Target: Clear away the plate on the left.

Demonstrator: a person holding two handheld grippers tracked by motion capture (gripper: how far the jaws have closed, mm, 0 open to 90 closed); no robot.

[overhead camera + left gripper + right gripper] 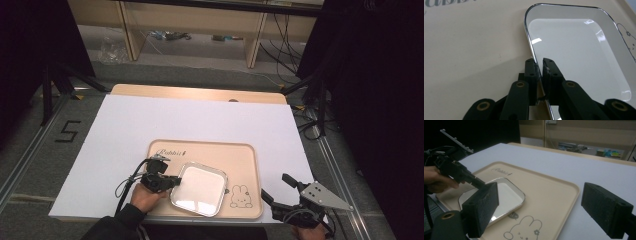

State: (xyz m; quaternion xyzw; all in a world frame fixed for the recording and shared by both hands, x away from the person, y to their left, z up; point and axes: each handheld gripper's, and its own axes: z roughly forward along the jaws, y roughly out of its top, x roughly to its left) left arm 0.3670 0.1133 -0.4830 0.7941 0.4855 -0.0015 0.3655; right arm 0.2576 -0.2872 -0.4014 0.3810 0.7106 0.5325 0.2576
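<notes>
A square white plate (199,189) with a shiny metal rim lies on a beige tray (200,147) that has a rabbit drawing (241,196) in its near right corner. My left gripper (175,181) is shut on the plate's left rim; in the left gripper view the two jaws pinch that rim (541,65) between them, with the plate (579,50) stretching to the right over the tray (474,50). My right gripper (275,186) hangs wide open beyond the tray's right edge, holding nothing. In the right gripper view the open right gripper (541,205) looks across at the plate (506,195) and the left gripper (477,182).
The tray rests on a white board (200,117) that covers a wooden table (200,92). Black curtains stand on both sides. Wooden shelving (195,25) and cables are on the floor behind. A "5" mark (67,131) is on the floor at the left.
</notes>
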